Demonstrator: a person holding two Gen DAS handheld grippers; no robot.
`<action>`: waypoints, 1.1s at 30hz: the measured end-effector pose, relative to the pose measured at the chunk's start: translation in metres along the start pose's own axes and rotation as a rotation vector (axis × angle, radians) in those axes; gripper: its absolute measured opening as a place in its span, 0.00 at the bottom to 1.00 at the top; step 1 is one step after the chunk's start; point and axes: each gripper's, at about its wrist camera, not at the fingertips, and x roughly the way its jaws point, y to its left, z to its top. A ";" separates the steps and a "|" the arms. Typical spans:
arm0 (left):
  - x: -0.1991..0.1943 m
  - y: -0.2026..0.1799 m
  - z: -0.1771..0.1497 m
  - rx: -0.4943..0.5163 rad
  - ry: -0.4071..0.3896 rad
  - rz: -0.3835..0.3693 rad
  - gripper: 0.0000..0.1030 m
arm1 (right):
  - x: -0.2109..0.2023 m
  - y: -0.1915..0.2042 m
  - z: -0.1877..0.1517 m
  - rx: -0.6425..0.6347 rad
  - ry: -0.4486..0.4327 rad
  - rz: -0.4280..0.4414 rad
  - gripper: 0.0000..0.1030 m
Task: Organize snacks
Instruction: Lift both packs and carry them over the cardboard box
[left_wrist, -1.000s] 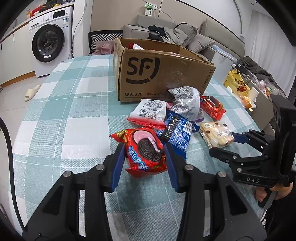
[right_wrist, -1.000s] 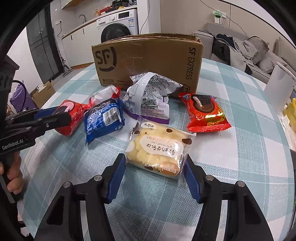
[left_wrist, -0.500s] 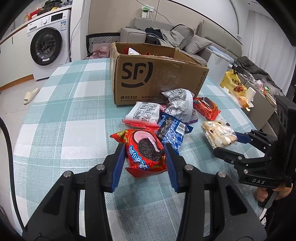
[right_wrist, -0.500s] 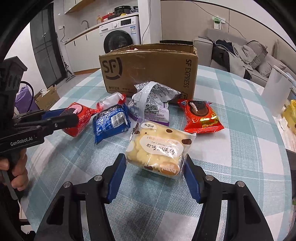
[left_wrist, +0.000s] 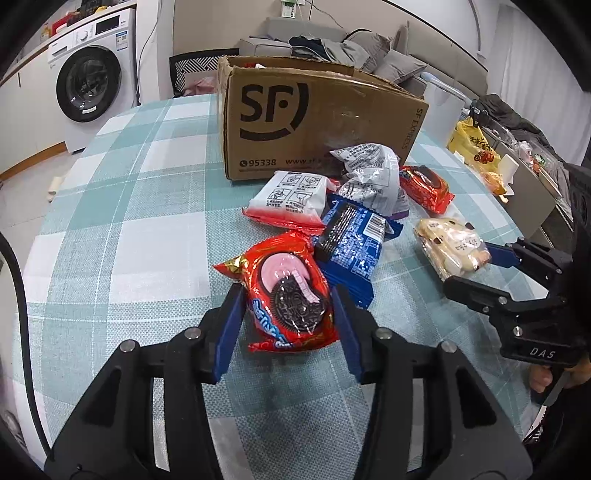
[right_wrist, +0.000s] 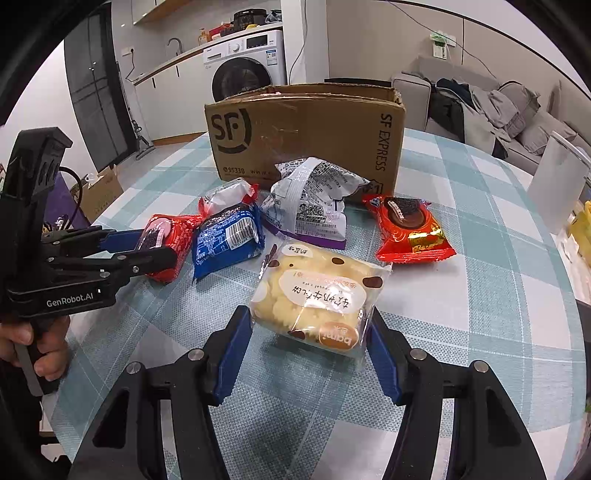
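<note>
At the bottom of the left wrist view, the left gripper (left_wrist: 288, 314) straddles a red Oreo packet (left_wrist: 286, 291) lying on the teal-and-white checked tablecloth (left_wrist: 110, 258); its jaws have just been opening, and a sliver of cloth shows between the left blue pad and the wrapper, so the packet lies between the pads unclamped. At the bottom of the right wrist view, the right gripper (right_wrist: 308, 343) is clamped on a clear-wrapped yellow cake packet (right_wrist: 317, 295), both blue pads against its sides. Beyond them, mid-frame, lie a blue snack packet (left_wrist: 351, 243), a white-and-red packet (left_wrist: 291, 199), a crumpled silver-grey bag (right_wrist: 314, 203) and a second red cookie packet (right_wrist: 410, 229), clustered close together. Behind the cluster stands an open cardboard SF Express box (right_wrist: 306, 129), the silver-grey bag against its front wall. A washing machine (left_wrist: 92, 70) sits at upper left, a grey sofa (right_wrist: 480, 107) at upper right.
</note>
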 end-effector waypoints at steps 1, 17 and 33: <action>0.002 0.001 0.000 -0.003 0.010 0.002 0.52 | 0.000 0.000 0.000 0.000 0.002 0.001 0.60; -0.019 -0.004 0.003 0.012 -0.058 -0.031 0.40 | -0.011 0.000 0.004 0.004 -0.044 0.006 0.60; -0.071 -0.020 0.023 0.029 -0.186 -0.051 0.40 | -0.043 0.003 0.032 -0.004 -0.163 0.031 0.60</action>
